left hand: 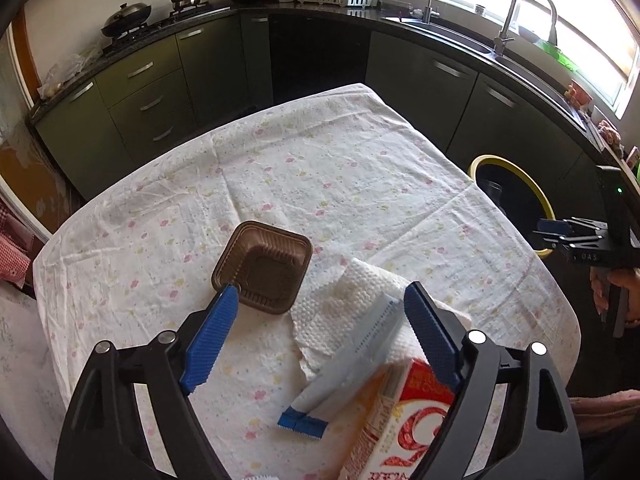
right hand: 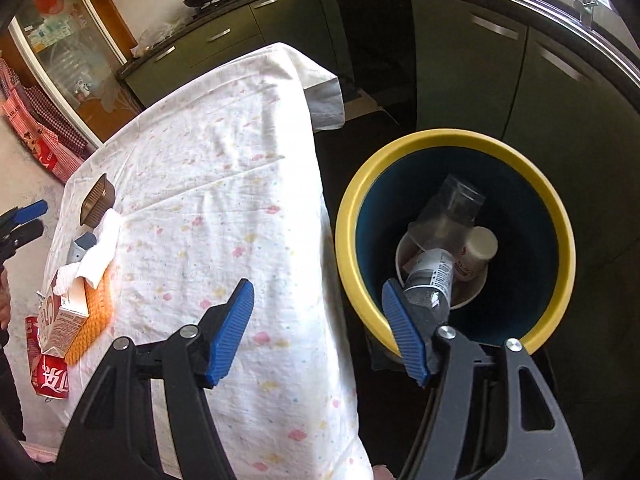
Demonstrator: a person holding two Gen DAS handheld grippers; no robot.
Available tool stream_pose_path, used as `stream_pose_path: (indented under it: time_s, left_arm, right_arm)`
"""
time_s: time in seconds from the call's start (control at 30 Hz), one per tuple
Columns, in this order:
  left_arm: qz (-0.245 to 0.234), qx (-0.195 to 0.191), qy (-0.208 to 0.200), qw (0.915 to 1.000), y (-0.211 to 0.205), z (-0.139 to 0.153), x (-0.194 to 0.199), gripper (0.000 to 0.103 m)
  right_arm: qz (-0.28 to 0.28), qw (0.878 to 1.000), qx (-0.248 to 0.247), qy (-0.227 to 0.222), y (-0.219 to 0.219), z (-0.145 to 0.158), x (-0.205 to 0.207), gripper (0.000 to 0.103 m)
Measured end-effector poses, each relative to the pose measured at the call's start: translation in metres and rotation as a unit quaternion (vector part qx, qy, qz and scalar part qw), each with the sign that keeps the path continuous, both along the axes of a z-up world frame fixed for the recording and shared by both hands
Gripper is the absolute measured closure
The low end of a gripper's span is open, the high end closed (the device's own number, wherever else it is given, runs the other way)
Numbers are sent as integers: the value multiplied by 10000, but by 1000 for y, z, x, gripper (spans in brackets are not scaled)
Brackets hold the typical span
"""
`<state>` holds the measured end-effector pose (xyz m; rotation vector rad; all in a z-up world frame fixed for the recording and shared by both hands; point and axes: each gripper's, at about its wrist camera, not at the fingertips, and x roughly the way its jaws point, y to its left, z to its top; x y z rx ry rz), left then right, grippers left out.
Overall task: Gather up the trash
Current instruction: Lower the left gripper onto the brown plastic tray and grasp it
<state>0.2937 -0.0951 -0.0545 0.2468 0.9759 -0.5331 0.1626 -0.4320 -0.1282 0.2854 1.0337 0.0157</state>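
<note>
My left gripper (left hand: pixel 322 292) stands open over the table's near end. Between its fingers lie a white paper towel (left hand: pixel 352 300) and a blue-and-white wrapper (left hand: pixel 352 364), neither pressed by the pads. A brown plastic tray (left hand: pixel 264 264) sits at the left fingertip. A red-and-white carton (left hand: pixel 404 420) lies under the right finger. My right gripper (right hand: pixel 318 286) is open and empty, straddling the table's edge and the yellow-rimmed bin (right hand: pixel 348 216). The bin holds a plastic bottle (right hand: pixel 430 280), a clear cup (right hand: pixel 448 208), a paper cup (right hand: pixel 478 250) and a white bowl.
A floral cloth (left hand: pixel 320 160) covers the table. A red can (right hand: pixel 50 376) and an orange mat (right hand: pixel 96 308) lie beside the carton. Dark cabinets, a stove and a sink run around the back. A person's hand (left hand: pixel 624 292) holds the right gripper.
</note>
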Motion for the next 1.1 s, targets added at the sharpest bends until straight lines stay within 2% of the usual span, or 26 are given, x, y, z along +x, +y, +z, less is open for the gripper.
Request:
stream_pose_path:
  time_s: [0.13,0.23,0.5,0.63,0.87,1.07,1.1]
  left_arm:
    - [52,31,370,9993,-3,-22,29,45]
    - [130,43,560,9983,-2,-37,45,53]
    - [-53,194,554,9983,-11,-51,55,58]
    - [-151,275,591,9978,-15,-57,59,64]
    - [-195,418,643,9969,-24,-71,66,67]
    - [-237,523,545,9969,-27,-71,64,78]
    - [-245,527,543,9968,-28,-71,64,84]
  right_arm:
    - [4,10000,57,26,-1,-5,1,40]
    - [4,10000,62,25,-1,-6,1,40]
    - [77,9999,96,66,3,-10,6,40]
    - [137,9998,118,93,8,-13,10,40]
    - [155,9996,146,157,9,-18,14,40]
    - [155,9996,158,162,8,-18,15,40]
    - [156,9996,161,161,8,-18,15,40]
